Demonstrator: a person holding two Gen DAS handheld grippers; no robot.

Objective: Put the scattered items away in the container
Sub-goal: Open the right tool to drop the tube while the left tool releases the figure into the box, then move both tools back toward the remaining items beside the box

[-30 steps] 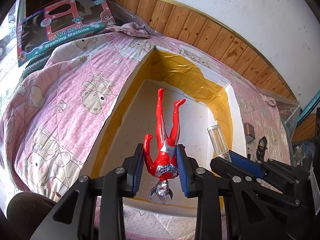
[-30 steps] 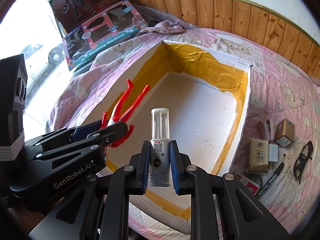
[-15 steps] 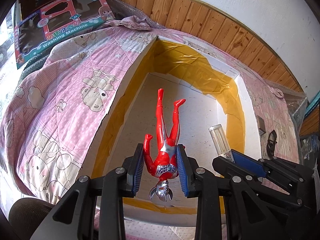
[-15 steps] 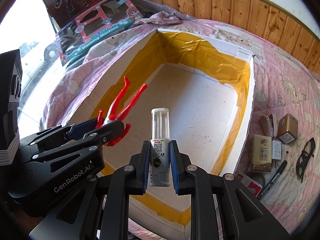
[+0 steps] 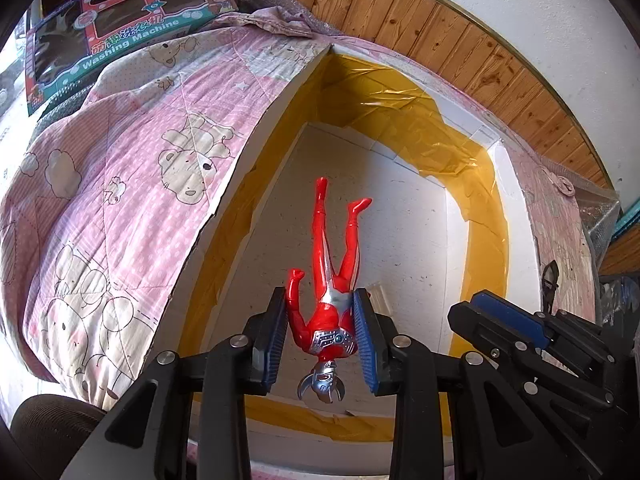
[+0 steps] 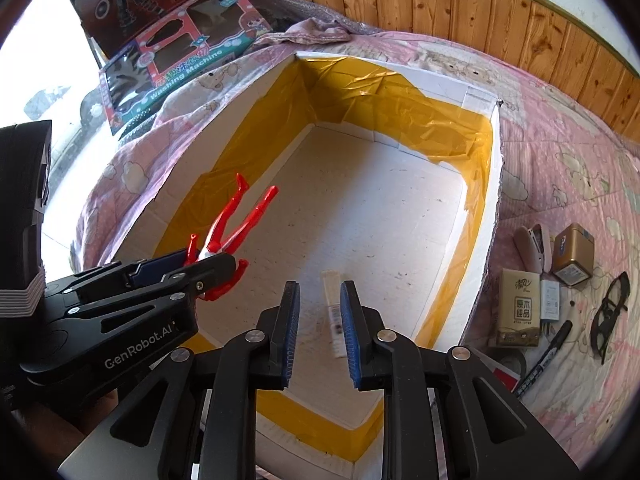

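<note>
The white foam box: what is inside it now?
Inside the white foam box, a clear-capped bottle lies on the floor. The red toy figure hangs above it, gripped by the left hand-held gripper. The near corners are hidden.

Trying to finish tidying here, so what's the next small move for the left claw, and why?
Probably open the left claw and let the figure drop. It hangs head-down over the floor of the box, inside the walls, and the right claw is already open with its bottle lying on the box floor.
</note>
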